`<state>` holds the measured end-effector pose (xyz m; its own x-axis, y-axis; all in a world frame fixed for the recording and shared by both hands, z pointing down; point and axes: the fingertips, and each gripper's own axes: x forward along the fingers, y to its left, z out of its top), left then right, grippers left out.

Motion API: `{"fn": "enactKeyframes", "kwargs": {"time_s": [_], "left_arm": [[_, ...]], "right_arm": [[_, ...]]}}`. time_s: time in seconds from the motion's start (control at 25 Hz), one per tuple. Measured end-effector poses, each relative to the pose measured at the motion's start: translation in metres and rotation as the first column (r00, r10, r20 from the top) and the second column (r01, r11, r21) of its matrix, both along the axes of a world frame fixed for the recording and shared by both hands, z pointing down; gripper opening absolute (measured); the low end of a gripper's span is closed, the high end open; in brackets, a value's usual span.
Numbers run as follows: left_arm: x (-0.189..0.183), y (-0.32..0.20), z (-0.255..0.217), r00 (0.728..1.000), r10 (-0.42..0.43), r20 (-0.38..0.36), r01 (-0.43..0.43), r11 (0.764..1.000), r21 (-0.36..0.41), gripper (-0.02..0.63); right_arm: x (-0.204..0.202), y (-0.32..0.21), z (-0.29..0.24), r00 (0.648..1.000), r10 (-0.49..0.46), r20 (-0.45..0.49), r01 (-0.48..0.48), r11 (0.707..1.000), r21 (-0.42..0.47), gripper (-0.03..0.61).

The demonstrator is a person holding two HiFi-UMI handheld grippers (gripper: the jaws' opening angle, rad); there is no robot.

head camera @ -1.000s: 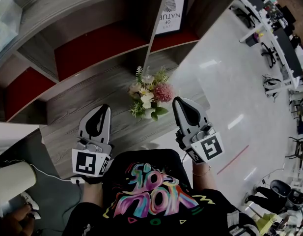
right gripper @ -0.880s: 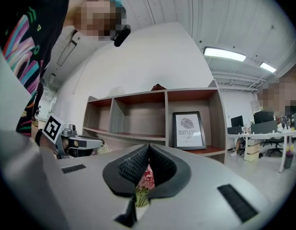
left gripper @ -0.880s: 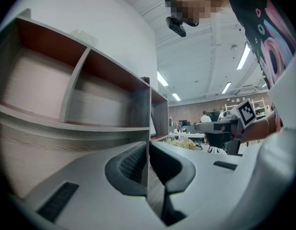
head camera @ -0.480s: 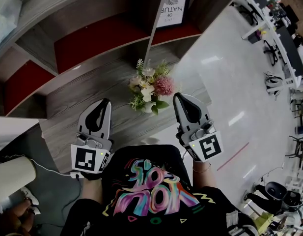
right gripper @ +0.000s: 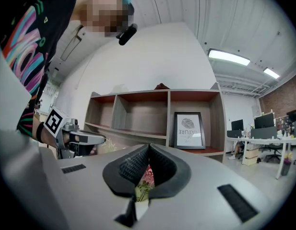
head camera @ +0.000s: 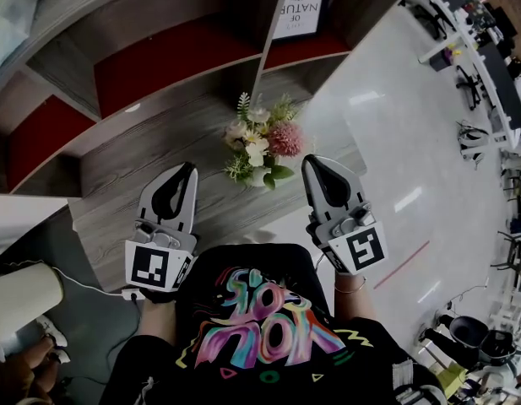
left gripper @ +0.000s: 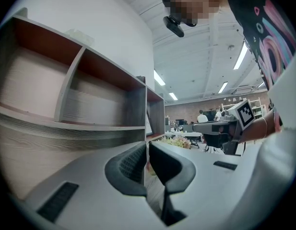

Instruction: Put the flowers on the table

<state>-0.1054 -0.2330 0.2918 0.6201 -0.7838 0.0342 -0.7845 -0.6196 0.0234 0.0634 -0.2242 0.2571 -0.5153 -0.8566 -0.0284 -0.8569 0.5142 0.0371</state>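
- Flowers (head camera: pixel 260 148): a small mixed bouquet with pink and cream heads. It stands on the wood-grain surface (head camera: pixel 133 171) at the foot of the shelf unit (head camera: pixel 159 66). Nothing holds or touches it.
- Axis: I judge the stems upright, since the head view looks down onto the blooms. I cannot make out the vessel beneath them clearly.
- Bearing: the bouquet lies ahead of both sets of jaws and between them, rightward of the left pair and leftward of the right pair.
- Right gripper (head camera: pixel 317 169): this is the nearer one, its tip just beside the lower leaves but apart from them. Its jaws are pressed together and empty. Its own view shows blooms only through the hollow behind the pads, beyond the tips.
- Left gripper (head camera: pixel 184 177): near, slightly farther off. Its jaws are pressed together with nothing between them. In its own view the flowers sit off to the right.
- Judgement: either pair must spread before any grasp. I would favour the right, approaching low on the stems.
- Beyond: a framed print (head camera: pixel 301 7) stands in a shelf bay behind.
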Motion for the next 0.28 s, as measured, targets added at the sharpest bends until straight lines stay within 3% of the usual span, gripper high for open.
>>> {"fn": "enactKeyframes", "kwargs": {"time_s": [0.28], "left_arm": [[0.0092,0.0022,-0.0095,0.998,0.060,0.000,-0.060,0.998,0.017,0.035]], "right_arm": [[0.0016,0.0060,-0.0083,1.000,0.021,-0.022,-0.021,1.000,-0.001,0.014]]}}
